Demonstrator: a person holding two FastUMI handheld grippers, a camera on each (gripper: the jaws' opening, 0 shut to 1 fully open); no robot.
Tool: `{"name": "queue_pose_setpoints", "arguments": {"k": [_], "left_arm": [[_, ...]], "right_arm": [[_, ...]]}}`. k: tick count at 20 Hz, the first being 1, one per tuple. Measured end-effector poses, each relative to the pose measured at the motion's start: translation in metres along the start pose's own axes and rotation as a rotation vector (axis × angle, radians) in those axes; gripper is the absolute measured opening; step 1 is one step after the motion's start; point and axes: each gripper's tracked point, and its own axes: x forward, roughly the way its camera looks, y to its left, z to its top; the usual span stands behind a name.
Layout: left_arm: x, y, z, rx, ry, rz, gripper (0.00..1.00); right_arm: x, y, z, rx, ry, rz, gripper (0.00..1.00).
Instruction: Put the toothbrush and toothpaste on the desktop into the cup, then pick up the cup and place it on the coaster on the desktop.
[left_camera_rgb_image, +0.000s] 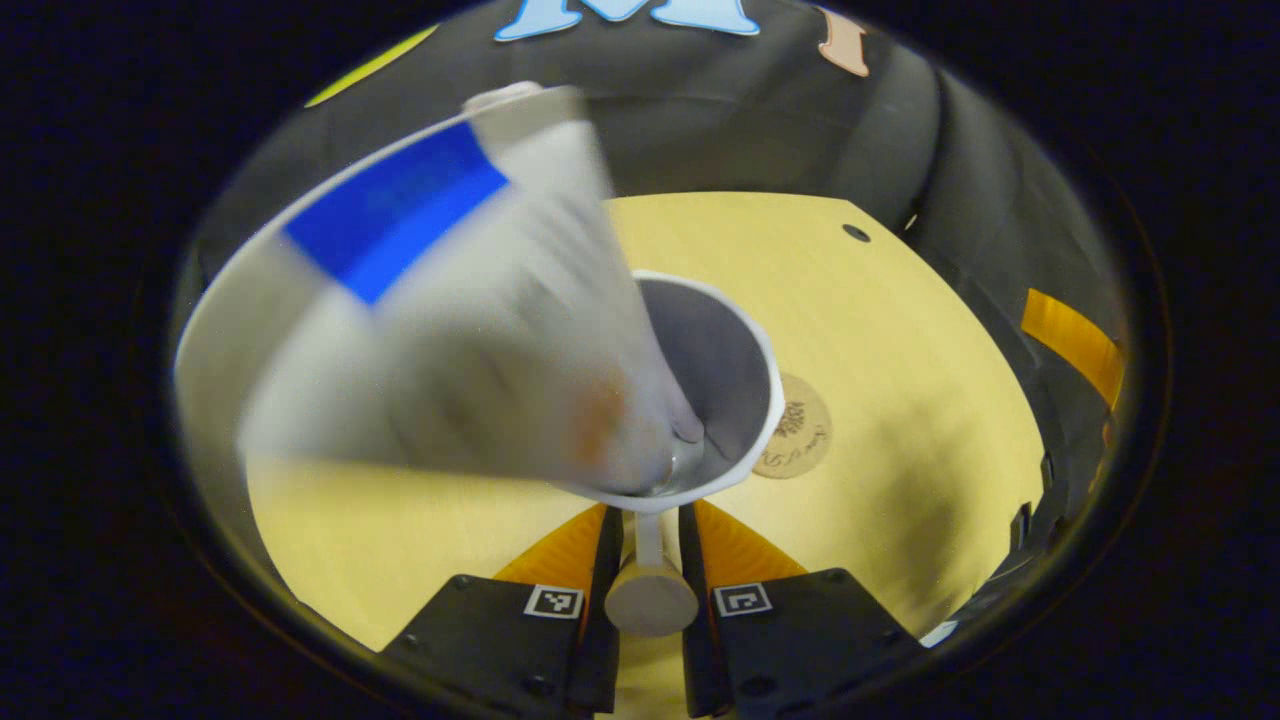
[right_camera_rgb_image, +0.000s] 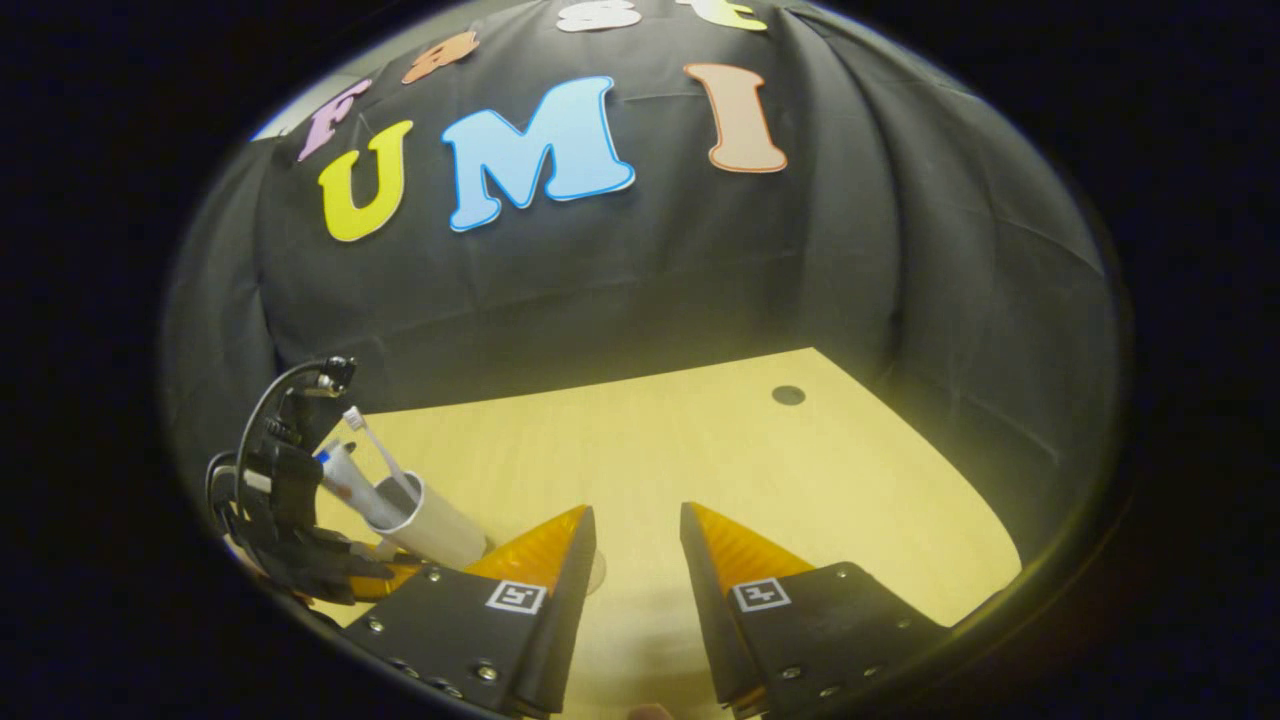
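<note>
Left claw (left_camera_rgb_image: 648, 560) clamped on cup (left_camera_rgb_image: 735, 400) handle w/ toothpaste (left_camera_rgb_image: 450, 330) inside, right claw (right_camera_rgb_image: 638, 560) apart; next, set cup on coaster (left_camera_rgb_image: 800, 430).

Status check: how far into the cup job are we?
Done: toothpaste and toothbrush both stand in the cup. In hand: the left gripper is shut on the cup's handle; the right gripper is open, holding nothing. Left: set the cup on the coaster, which lies bare beside it.

Toothpaste (left_camera_rgb_image: 450, 330), toothbrush (right_camera_rgb_image: 375, 445) in cup (left_camera_rgb_image: 735, 400); coaster (left_camera_rgb_image: 800, 425) beside.
</note>
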Motion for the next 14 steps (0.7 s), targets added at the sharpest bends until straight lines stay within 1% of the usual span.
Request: {"name": "queue_pose_setpoints", "arguments": {"k": [4,7,8,11,14], "left_arm": [[0.018,-0.035,0.008,0.027,0.012,-0.039,0.33],[0.027,-0.058,0.013,0.059,0.020,-0.056,0.33],[0.030,-0.065,0.013,0.067,0.026,-0.061,0.33],[0.032,-0.083,0.015,0.075,0.046,-0.072,0.33],[0.043,-0.088,0.017,0.087,0.068,-0.067,0.33]], "right_arm": [[-0.008,-0.025,-0.004,0.023,0.003,-0.032,0.53],[-0.011,-0.043,-0.008,0.048,0.013,-0.050,0.53],[-0.011,-0.047,-0.009,0.053,0.015,-0.057,0.54],[-0.013,-0.048,-0.005,0.062,0.020,-0.076,0.53],[-0.010,-0.055,-0.004,0.072,0.029,-0.090,0.53]]}}
